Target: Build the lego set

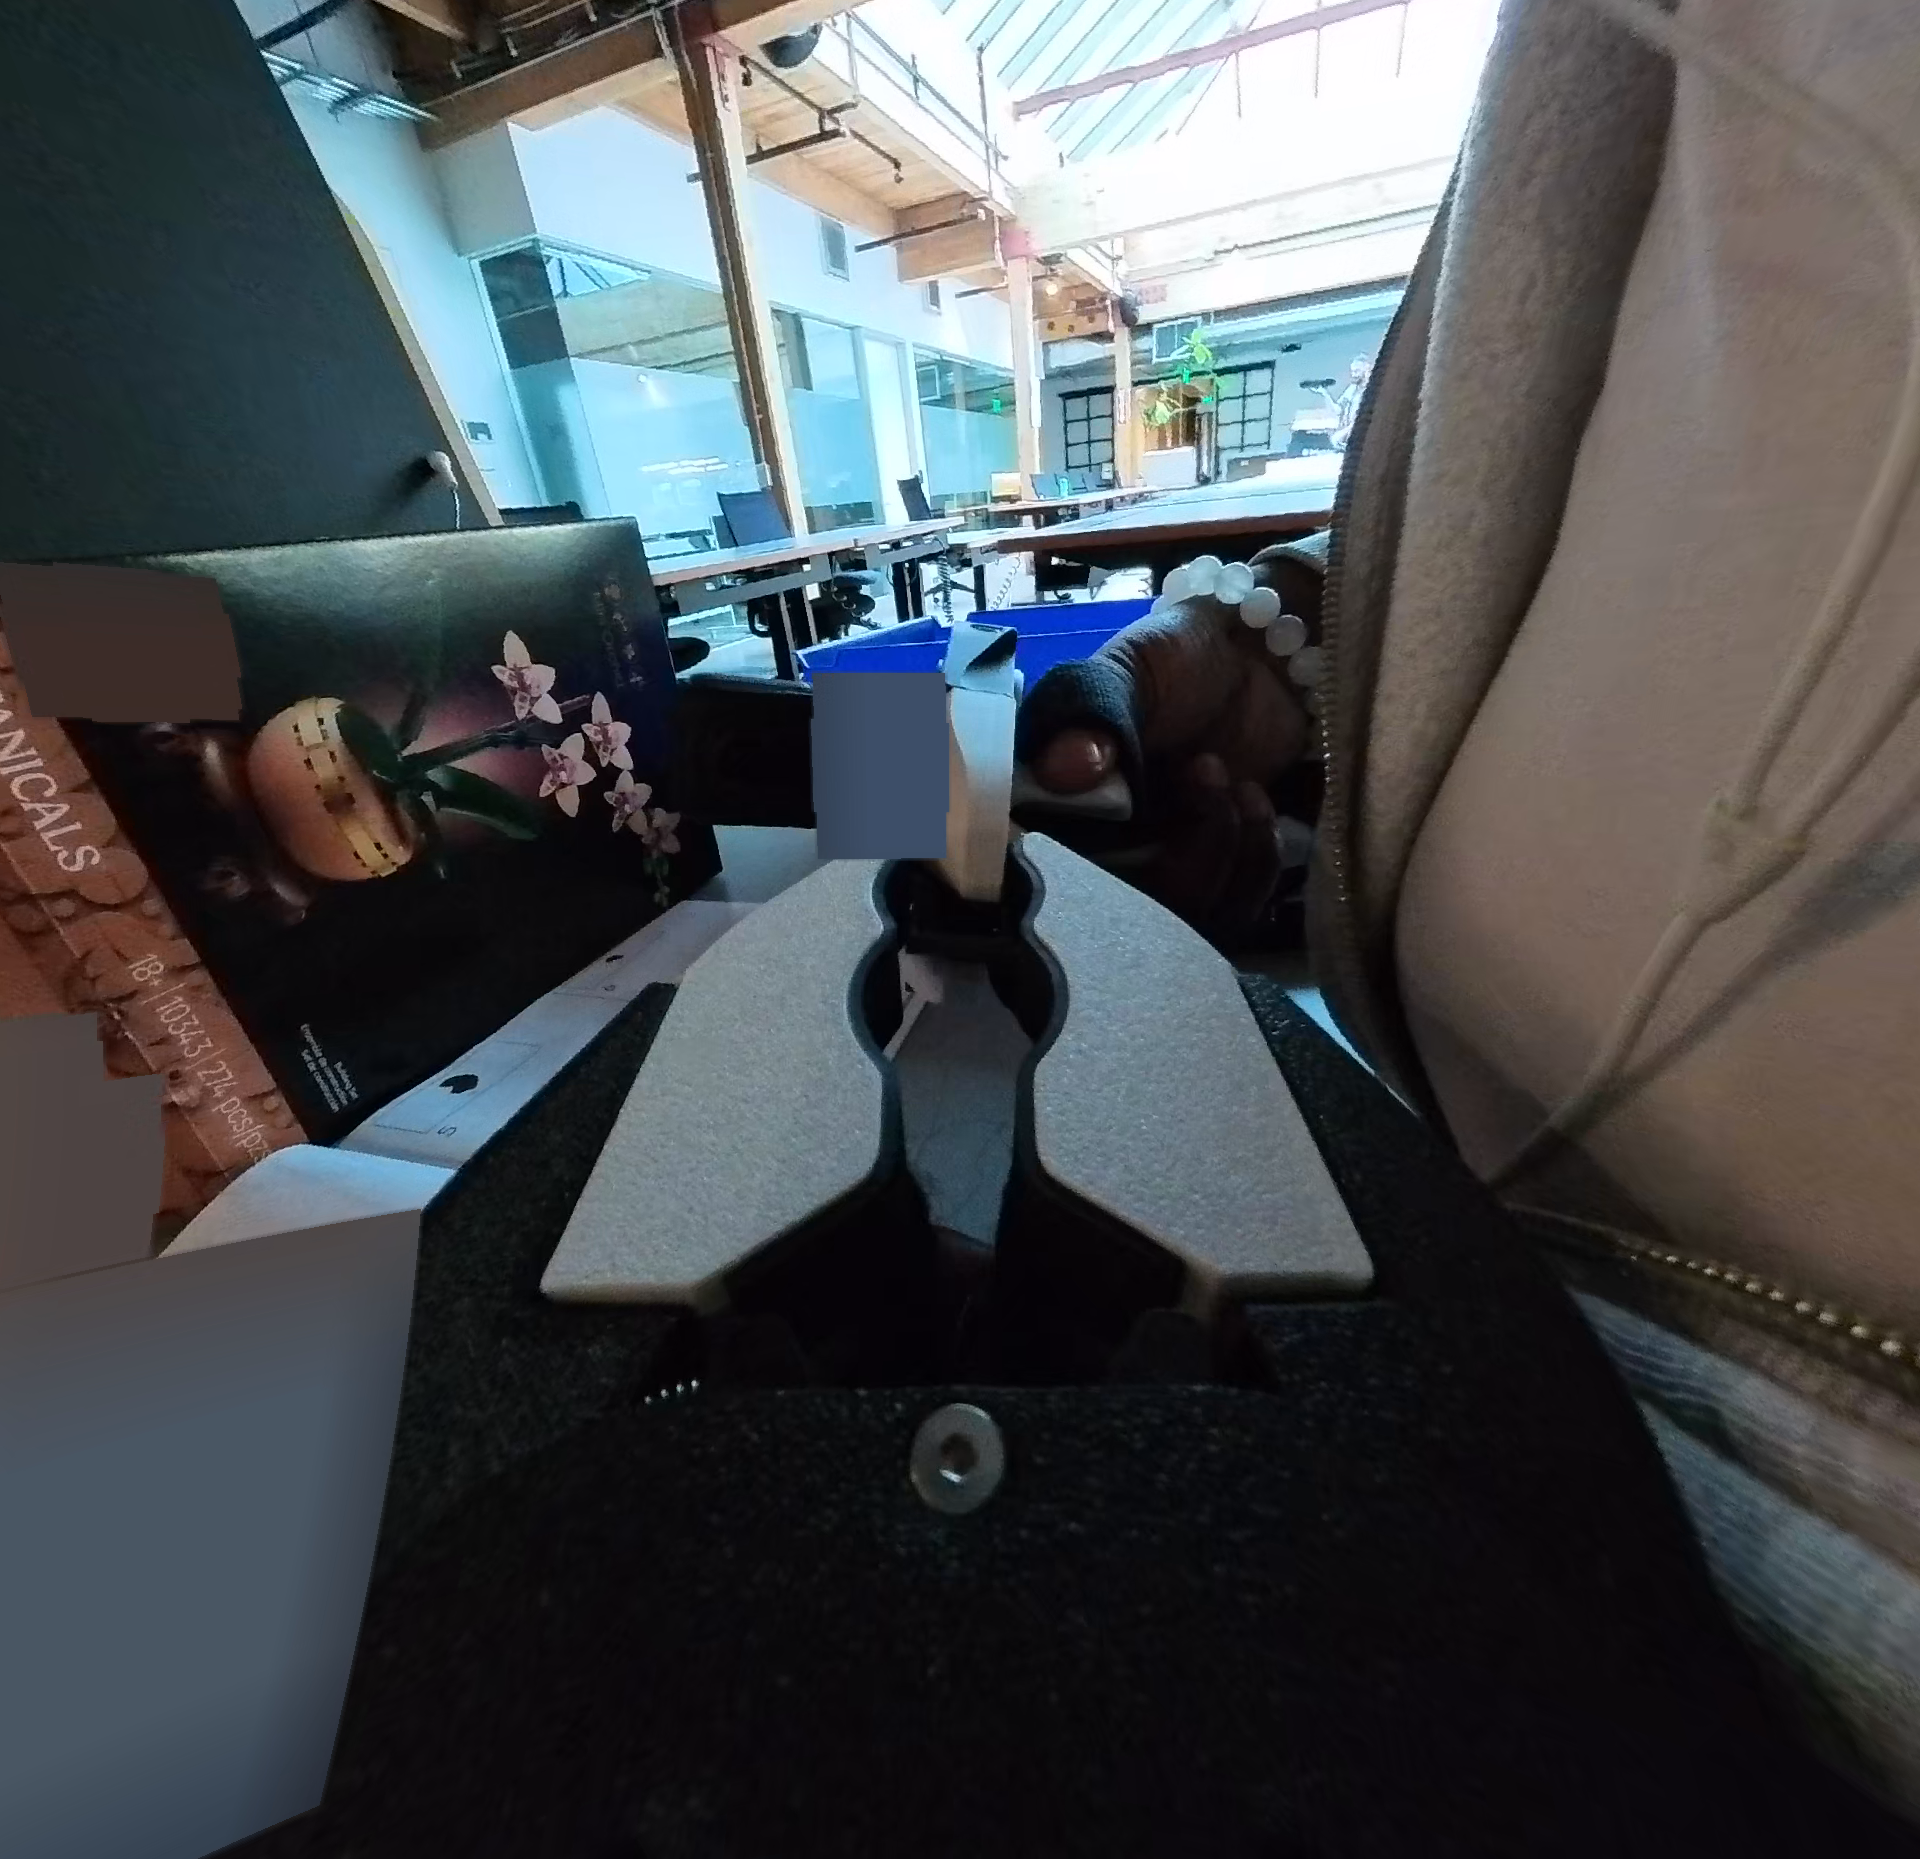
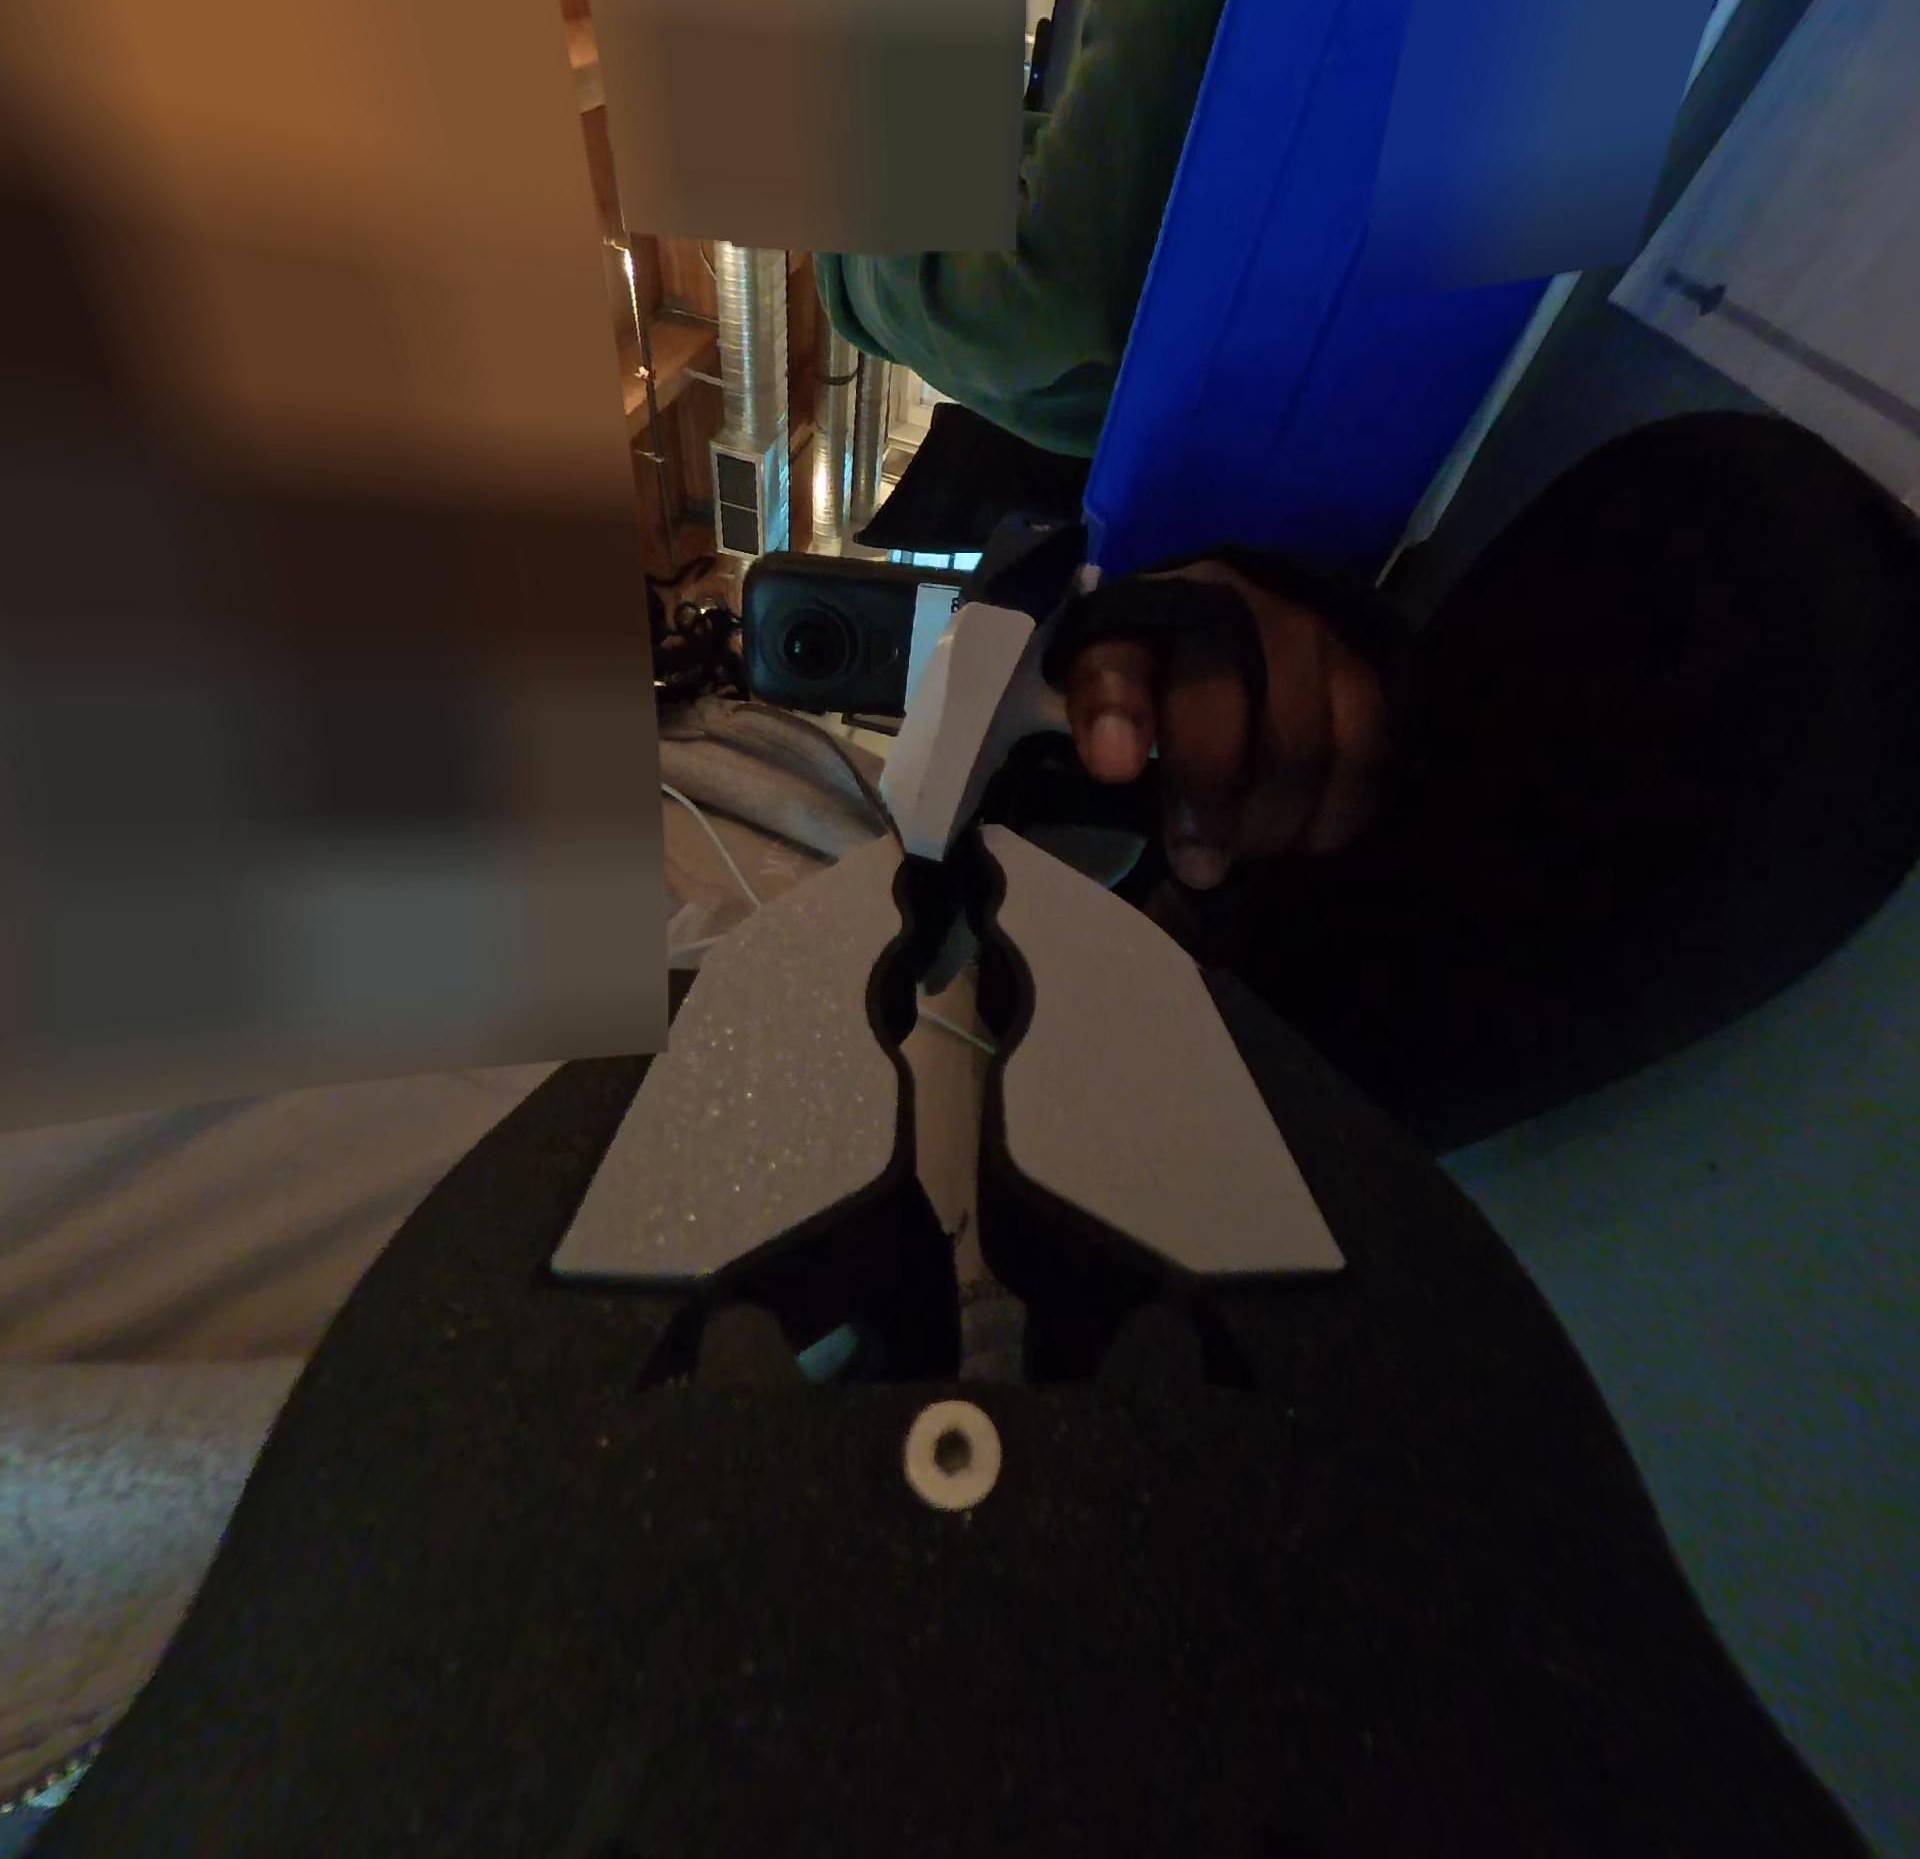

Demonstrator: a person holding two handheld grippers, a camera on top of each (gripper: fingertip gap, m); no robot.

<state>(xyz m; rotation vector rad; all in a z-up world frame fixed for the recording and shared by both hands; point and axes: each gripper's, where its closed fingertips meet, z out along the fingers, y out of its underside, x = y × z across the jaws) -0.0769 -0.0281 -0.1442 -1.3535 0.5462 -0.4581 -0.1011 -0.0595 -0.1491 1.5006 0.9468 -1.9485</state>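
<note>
My left gripper (image 1: pixel 961 864) is shut on the lower end of a flat white packet (image 1: pixel 982 770), which stands upright from its fingertips. The part between the pads looks dark. A hand in a black fingerless glove (image 1: pixel 1164 708) with a white bead bracelet pinches the packet from the right. In the right wrist view my right gripper (image 2: pixel 951 853) is shut on a thin edge of the same white packet (image 2: pixel 951 729). The gloved hand (image 2: pixel 1216 708) presses a thumb on it just beyond the tips.
A dark box with an orchid picture (image 1: pixel 416 770) leans at the left over white sheets (image 1: pixel 499 1071). Blue bins (image 1: pixel 883 656) stand behind and also show in the right wrist view (image 2: pixel 1299 251). A beige jacket (image 1: pixel 1662 666) fills the right. A small black camera (image 2: pixel 821 646) faces me.
</note>
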